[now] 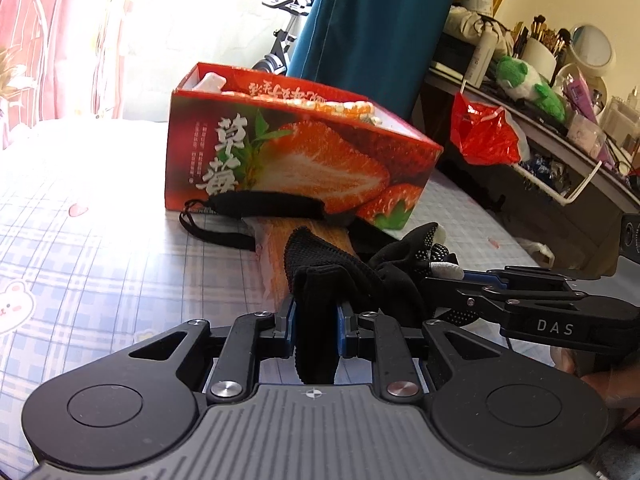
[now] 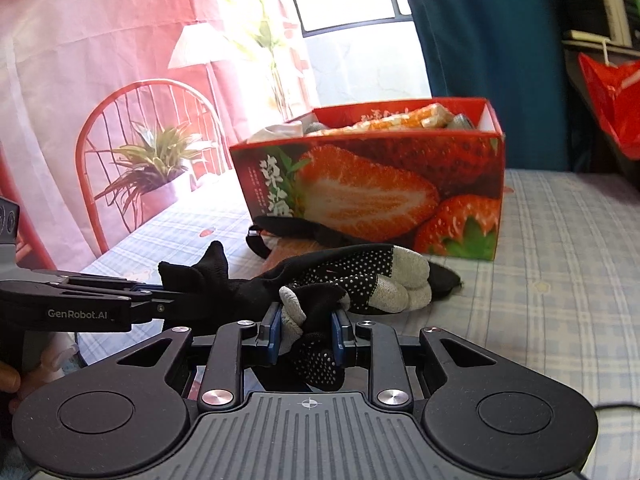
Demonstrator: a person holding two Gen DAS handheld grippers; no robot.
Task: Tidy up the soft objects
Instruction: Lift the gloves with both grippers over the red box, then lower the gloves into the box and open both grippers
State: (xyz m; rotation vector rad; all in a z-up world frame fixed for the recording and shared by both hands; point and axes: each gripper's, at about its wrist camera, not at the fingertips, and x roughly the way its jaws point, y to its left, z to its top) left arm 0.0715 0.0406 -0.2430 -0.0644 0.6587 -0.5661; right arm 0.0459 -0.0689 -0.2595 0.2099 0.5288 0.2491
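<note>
A black glove with white grip dots and grey fingertips hangs between both grippers above the checked bedsheet. My left gripper is shut on its cuff end. My right gripper is shut on its finger end. The right gripper reaches in from the right in the left wrist view; the left gripper reaches in from the left in the right wrist view. Behind stands an open red strawberry box holding soft items; the box also shows in the right wrist view.
A black face mask lies against the box front on an orange cloth. A cluttered desk with a red bag stands at the right. A teal curtain hangs behind. A red chair stands at the left.
</note>
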